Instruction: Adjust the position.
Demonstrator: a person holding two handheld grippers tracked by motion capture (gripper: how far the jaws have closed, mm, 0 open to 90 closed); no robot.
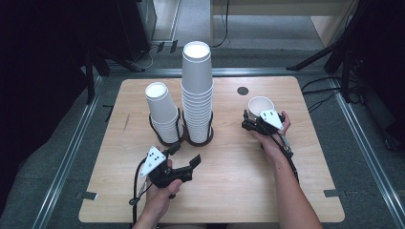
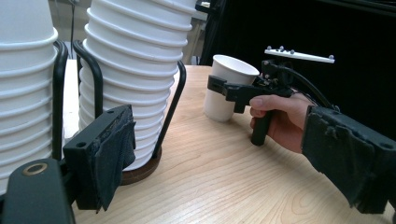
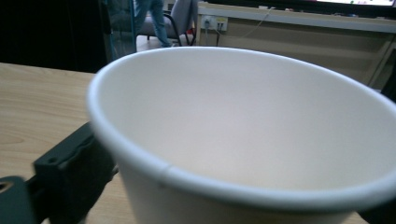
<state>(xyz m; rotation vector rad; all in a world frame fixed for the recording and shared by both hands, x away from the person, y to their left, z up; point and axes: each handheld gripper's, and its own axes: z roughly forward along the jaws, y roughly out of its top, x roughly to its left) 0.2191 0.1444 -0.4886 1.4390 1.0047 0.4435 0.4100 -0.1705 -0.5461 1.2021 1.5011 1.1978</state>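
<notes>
A single white paper cup (image 1: 260,104) stands upright on the wooden table (image 1: 229,191) at the right. My right gripper (image 1: 261,114) has one jaw on each side of this cup (image 3: 243,121), and the jaws stand wide, so it is open. Seen from the left gripper view, the cup (image 2: 226,93) rests on the table with the right gripper (image 2: 229,86) level beside it. My left gripper (image 1: 185,155) sits near the front, open with nothing in it (image 2: 224,177), pointing at the cup stacks.
Two stacks of white paper cups stand in black wire holders mid-table: a tall one (image 1: 197,90) (image 2: 135,70) and a shorter one (image 1: 162,112) (image 2: 23,93) to its left. A dark round hole (image 1: 242,90) lies at the back of the table.
</notes>
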